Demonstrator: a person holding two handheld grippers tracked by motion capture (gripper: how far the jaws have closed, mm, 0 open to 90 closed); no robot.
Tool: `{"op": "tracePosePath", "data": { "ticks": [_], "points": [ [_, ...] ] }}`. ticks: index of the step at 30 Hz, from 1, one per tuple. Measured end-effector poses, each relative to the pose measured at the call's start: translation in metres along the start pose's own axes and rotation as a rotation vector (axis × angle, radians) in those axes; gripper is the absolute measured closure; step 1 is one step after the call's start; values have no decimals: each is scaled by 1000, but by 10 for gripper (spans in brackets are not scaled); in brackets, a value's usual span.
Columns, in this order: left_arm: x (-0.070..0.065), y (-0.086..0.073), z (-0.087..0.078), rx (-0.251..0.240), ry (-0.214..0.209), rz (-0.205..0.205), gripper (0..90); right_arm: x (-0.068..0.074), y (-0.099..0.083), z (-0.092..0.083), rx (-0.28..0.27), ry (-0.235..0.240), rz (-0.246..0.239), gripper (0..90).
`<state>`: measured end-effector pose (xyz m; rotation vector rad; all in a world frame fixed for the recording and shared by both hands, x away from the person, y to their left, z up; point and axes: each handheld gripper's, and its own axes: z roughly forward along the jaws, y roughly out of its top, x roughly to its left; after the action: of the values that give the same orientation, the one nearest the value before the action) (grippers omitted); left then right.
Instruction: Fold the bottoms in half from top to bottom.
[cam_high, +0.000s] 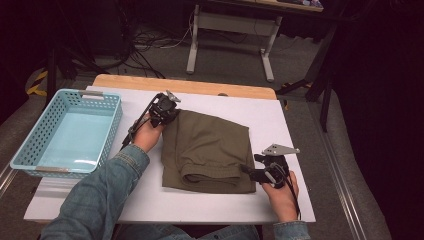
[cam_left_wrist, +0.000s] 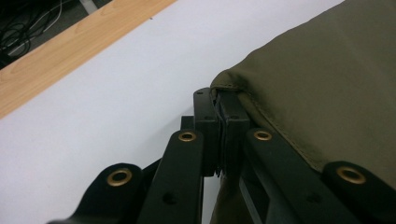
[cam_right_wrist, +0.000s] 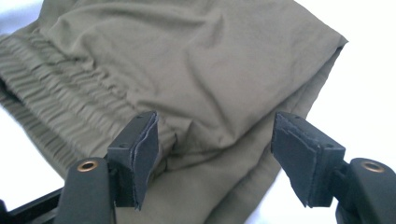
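left gripper (cam_high: 169, 113) fingers pinched on the shorts' (cam_high: 210, 150) far corner, right gripper (cam_high: 248, 171) fingers wide apart over their near edge, basket (cam_high: 70, 132) left of the shorts

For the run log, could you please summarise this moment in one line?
left gripper shut on olive garment corner | right gripper open at garment's near edge | blue basket empty

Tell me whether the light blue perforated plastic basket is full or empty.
Empty. The light blue perforated plastic basket, seen in the high view, shows a bare floor; nothing lies inside it.
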<state>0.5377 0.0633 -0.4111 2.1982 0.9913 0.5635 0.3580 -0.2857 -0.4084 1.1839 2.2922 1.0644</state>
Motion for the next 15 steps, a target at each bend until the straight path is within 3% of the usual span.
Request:
{"op": "tracePosePath", "data": {
  "ticks": [3,7,8,10,12,15],
  "points": [
    [4,-1,4,21,-22,-29,871,0,0,3,-7,16,10,285],
    [7,-5,-1,92,-7,-45,676,1,-1,1,-39,62,13,176],
    [7,-8,-5,104,8,-51,671,2,-1,1,-48,73,14,154],
    [11,-14,-16,83,1,-79,602,3,-1,0,-62,93,17,110],
    [16,-22,-27,61,-45,-138,589,3,-1,1,-87,129,19,69],
    [16,-34,-41,30,-146,-201,568,4,0,4,-89,168,42,83]
  ]
}}
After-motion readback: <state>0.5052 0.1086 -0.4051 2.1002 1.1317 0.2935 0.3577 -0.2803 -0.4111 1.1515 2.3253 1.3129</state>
